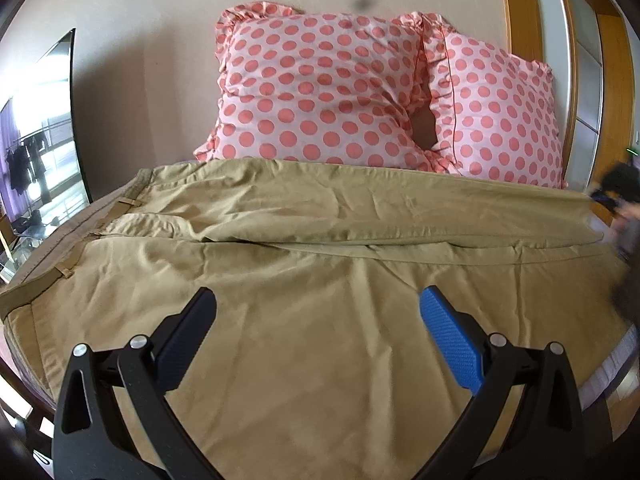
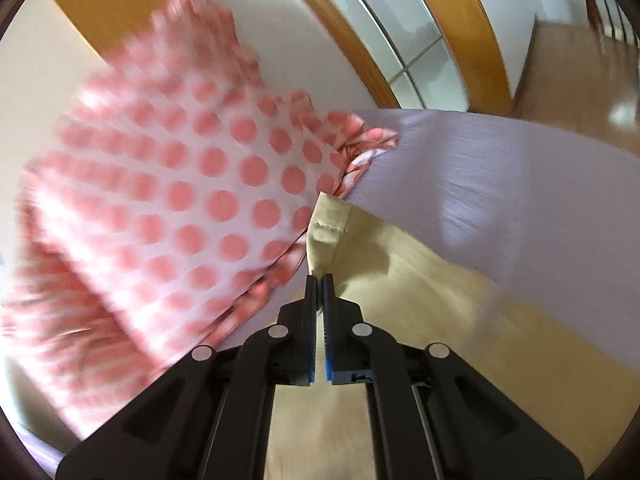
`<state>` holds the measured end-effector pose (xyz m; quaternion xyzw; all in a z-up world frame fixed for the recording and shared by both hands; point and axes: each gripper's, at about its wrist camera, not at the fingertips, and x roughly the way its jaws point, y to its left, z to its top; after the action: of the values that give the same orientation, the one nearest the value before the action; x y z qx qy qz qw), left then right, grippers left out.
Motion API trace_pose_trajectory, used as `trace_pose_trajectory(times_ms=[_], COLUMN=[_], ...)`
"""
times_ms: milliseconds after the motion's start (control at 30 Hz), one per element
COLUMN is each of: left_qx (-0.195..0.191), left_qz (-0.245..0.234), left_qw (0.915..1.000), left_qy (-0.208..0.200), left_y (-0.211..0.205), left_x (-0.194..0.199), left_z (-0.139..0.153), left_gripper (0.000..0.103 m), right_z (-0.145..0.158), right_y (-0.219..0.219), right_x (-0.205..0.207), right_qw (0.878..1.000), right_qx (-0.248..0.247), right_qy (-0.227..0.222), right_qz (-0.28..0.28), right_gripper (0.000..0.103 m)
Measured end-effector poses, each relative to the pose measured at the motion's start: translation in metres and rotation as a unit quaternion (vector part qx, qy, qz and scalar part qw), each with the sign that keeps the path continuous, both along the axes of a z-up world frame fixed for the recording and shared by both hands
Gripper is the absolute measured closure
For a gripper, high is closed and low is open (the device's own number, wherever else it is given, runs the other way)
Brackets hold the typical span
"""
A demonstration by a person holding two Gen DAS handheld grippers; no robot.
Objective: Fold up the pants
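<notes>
Khaki pants (image 1: 320, 264) lie spread across the bed, waistband with belt loops at the left, legs running right. My left gripper (image 1: 316, 304) is open and empty just above the near leg. My right gripper (image 2: 319, 280) is shut on the hem end of a pant leg (image 2: 328, 224), next to the pillow. The right gripper also shows as a dark blur at the right edge of the left wrist view (image 1: 618, 192).
Two pink polka-dot pillows (image 1: 320, 88) lean on the wall behind the pants; one fills the left of the right wrist view (image 2: 180, 200). A lilac bedsheet (image 2: 500, 184) covers the bed. A dark TV screen (image 1: 40, 140) is at left, wooden door frames (image 1: 520, 8) at right.
</notes>
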<state>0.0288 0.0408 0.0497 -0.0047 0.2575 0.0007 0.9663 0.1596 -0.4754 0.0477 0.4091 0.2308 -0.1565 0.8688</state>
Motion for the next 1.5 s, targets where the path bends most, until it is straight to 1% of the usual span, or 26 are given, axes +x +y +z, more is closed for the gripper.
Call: trace_pose_trajectory(times_ms=[33, 100, 167, 267, 300, 367, 400, 500, 567, 733, 833, 867, 900, 933, 967, 1067, 1100, 1167, 1200, 1233, 1267, 1333, 1367, 1400, 1467, 1500], left_qx=[-0.003, -0.016, -0.025, -0.041, -0.05, -0.068, -0.075, -0.113, -0.132, -0.143, -0.146, -0.146, -0.152, -0.159, -0.162, -0.169, -0.165, -0.164, -0.164, -0.166, -0.177, -0.219, -0.248, -0.251, -0.238, -0.232], left_qz=[0.001, 0.002, 0.002, -0.009, -0.017, -0.031, -0.036, -0.056, -0.046, 0.007, 0.02, 0.024, 0.029, 0.035, 0.04, 0.066, 0.073, 0.078, 0.084, 0.091, 0.099, 0.098, 0.093, 0.087, 0.072, 0.061], left_qw=[1.0, 0.9998, 0.9996, 0.9988, 0.9983, 0.9971, 0.9965, 0.992, 0.9901, 0.9884, 0.9872, 0.987, 0.9857, 0.9841, 0.9829, 0.9753, 0.973, 0.9671, 0.9627, 0.959, 0.9532, 0.9439, 0.941, 0.9437, 0.9546, 0.9609], left_qy=[-0.001, -0.008, -0.016, -0.026, -0.025, -0.016, -0.012, -0.005, 0.012, 0.05, 0.062, 0.063, 0.066, 0.072, 0.077, 0.126, 0.143, 0.178, 0.198, 0.211, 0.224, 0.227, 0.21, 0.197, 0.164, 0.138], left_y=[0.003, 0.01, 0.016, 0.026, 0.031, 0.041, 0.046, 0.064, 0.075, 0.098, 0.106, 0.109, 0.113, 0.116, 0.118, 0.124, 0.124, 0.124, 0.125, 0.128, 0.133, 0.144, 0.151, 0.153, 0.154, 0.153], left_x=[-0.001, -0.001, -0.001, 0.005, 0.01, 0.018, 0.023, 0.038, 0.054, 0.103, 0.135, 0.141, 0.157, 0.169, 0.178, 0.226, 0.238, 0.262, 0.275, 0.283, 0.289, 0.284, 0.27, 0.259, 0.222, 0.189], left_z=[0.002, 0.008, 0.015, 0.028, 0.033, 0.04, 0.042, 0.045, 0.045, 0.041, 0.044, 0.045, 0.046, 0.046, 0.045, 0.034, 0.028, 0.015, 0.006, -0.001, -0.011, -0.022, -0.021, -0.017, -0.001, 0.012], left_gripper=[0.002, 0.002, 0.002, 0.002, 0.002, 0.002, 0.002, 0.002, 0.002, 0.002, 0.002, 0.002, 0.002, 0.002, 0.002, 0.003, 0.006, 0.021, 0.025, 0.038, 0.062, 0.092, 0.094, 0.095, 0.096, 0.096], right_z=[-0.002, -0.011, -0.031, -0.044, -0.045, -0.042, -0.042, -0.046, -0.052, -0.051, -0.049, -0.048, -0.049, -0.053, -0.058, -0.061, -0.057, -0.049, -0.046, -0.044, -0.041, -0.036, -0.033, -0.029, -0.021, -0.017], right_y=[0.002, 0.005, 0.001, -0.002, -0.001, -0.002, 0.0, 0.003, 0.004, 0.011, 0.01, 0.009, 0.006, 0.004, 0.001, -0.008, -0.008, -0.007, -0.007, -0.007, -0.007, -0.007, -0.008, -0.009, -0.011, -0.013], right_x=[-0.037, -0.078, -0.099, -0.104, -0.109, -0.106, -0.11, -0.117, -0.115, -0.123, -0.11, -0.107, -0.102, -0.097, -0.093, -0.102, -0.107, -0.111, -0.112, -0.112, -0.112, -0.113, -0.114, -0.116, -0.124, -0.131], right_qw=[1.0, 0.999, 0.997, 0.992, 0.991, 0.99, 0.99, 0.989, 0.987, 0.984, 0.988, 0.989, 0.989, 0.989, 0.988, 0.986, 0.987, 0.989, 0.989, 0.989, 0.989, 0.989, 0.989, 0.989, 0.989, 0.989], right_qx=[0.019, 0.047, 0.071, 0.114, 0.124, 0.132, 0.13, 0.141, 0.15, 0.168, 0.148, 0.144, 0.14, 0.142, 0.151, 0.165, 0.158, 0.14, 0.136, 0.134, 0.131, 0.126, 0.123, 0.121, 0.114, 0.107], right_qy=[-0.016, -0.021, 0.004, 0.032, 0.034, 0.034, 0.034, 0.038, 0.049, 0.054, 0.045, 0.043, 0.042, 0.04, 0.032, -0.017, -0.033, -0.05, -0.055, -0.06, -0.066, -0.075, -0.08, -0.086, -0.098, -0.104], right_qz=[0.005, 0.009, 0.019, 0.04, 0.038, 0.034, 0.033, 0.038, 0.037, 0.023, 0.01, 0.003, -0.006, -0.002, 0.006, 0.003, 0.002, 0.004, 0.007, 0.008, 0.008, 0.01, 0.011, 0.011, 0.01, 0.007], right_gripper=[0.1, 0.1, 0.1, 0.095, 0.09, 0.052, 0.046, 0.044, 0.045, 0.046, 0.046, 0.05, 0.058, 0.094, 0.101, 0.101, 0.101, 0.101, 0.101, 0.101, 0.102, 0.102, 0.102, 0.101, 0.101, 0.101])
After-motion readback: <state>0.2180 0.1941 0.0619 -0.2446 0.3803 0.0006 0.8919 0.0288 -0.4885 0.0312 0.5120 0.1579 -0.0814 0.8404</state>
